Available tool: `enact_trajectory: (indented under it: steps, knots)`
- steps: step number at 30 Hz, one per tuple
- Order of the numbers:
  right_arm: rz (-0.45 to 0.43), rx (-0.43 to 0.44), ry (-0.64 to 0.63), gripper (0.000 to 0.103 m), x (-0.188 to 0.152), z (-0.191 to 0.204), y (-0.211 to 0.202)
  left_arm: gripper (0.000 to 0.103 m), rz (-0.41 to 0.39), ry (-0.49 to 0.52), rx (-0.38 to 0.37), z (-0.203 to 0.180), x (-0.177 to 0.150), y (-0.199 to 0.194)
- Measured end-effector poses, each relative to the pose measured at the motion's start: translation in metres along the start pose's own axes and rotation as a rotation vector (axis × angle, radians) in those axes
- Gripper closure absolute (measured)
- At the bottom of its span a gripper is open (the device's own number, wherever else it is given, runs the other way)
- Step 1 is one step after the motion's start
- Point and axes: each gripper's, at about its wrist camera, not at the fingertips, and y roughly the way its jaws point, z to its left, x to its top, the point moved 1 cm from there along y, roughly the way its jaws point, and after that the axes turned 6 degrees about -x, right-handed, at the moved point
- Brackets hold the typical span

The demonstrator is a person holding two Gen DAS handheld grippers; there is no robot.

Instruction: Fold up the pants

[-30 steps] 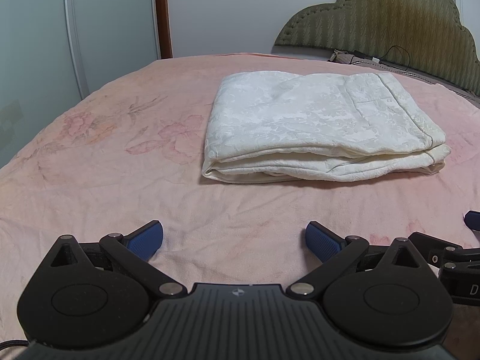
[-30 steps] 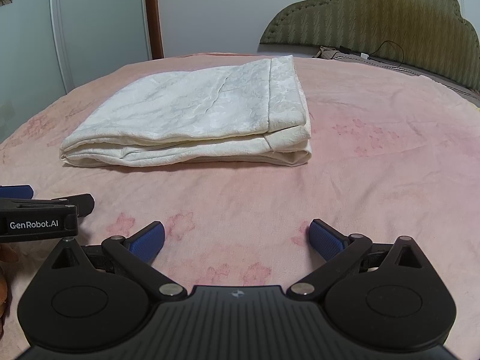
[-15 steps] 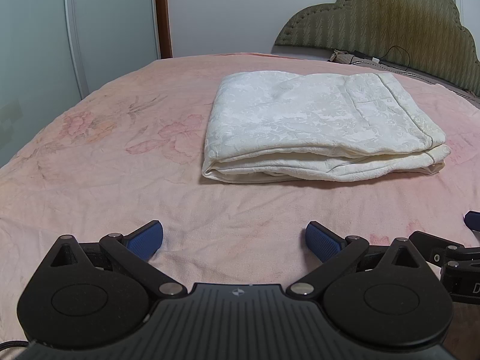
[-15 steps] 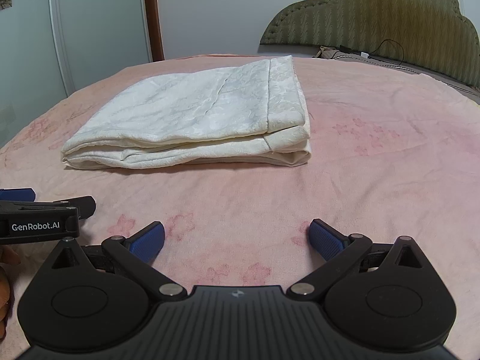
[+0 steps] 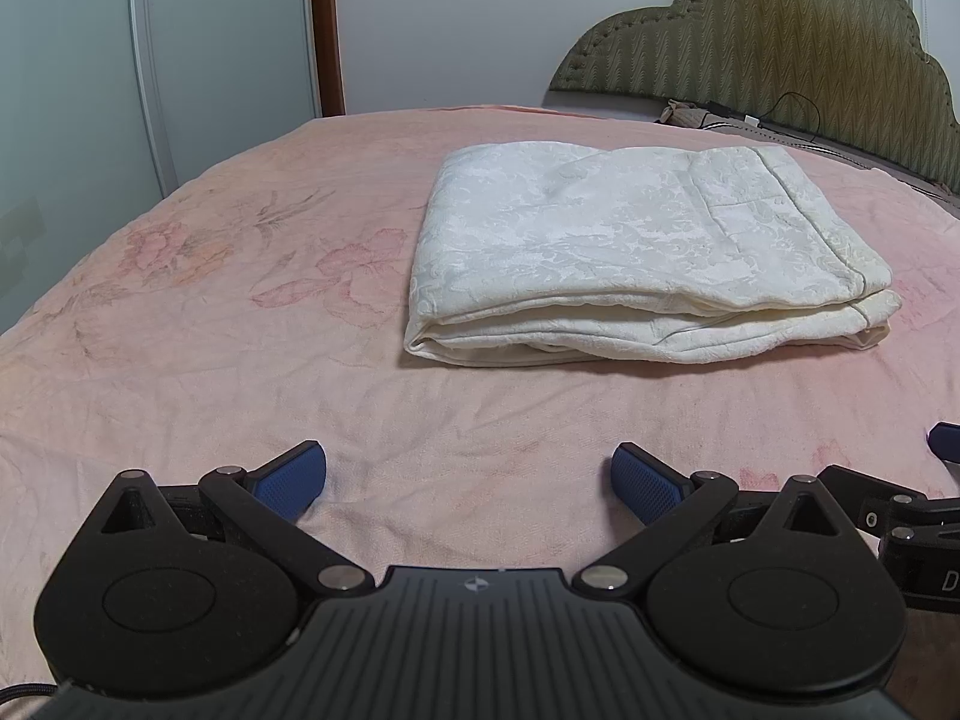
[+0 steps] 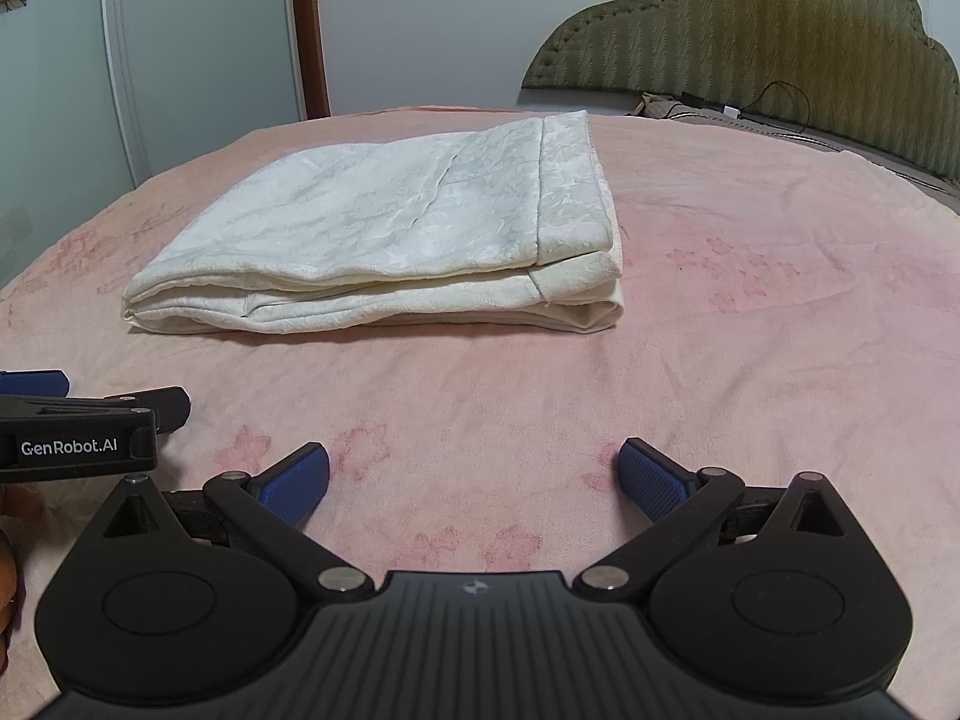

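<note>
Pink floral bedspread; cream damask pants folded, perhaps fourfold; left gripper, right gripper both spread, empty.

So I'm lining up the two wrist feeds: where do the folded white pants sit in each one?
Left wrist: folded white pants lie right of centre, ahead of the open left gripper.
Right wrist: the pants lie left of centre, beyond the open right gripper.
Shared landmark: the olive headboard at upper right.
</note>
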Motion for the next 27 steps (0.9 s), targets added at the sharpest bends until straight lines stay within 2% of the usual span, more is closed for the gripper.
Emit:
enact_trajectory:
  steps: [27]
  knots:
    - [0.001, -0.002, -0.009, 0.0, 0.0, 0.0007, 0.0003, 0.0, 0.001, -0.008, -0.006, 0.0003, -0.0002, -0.0002]
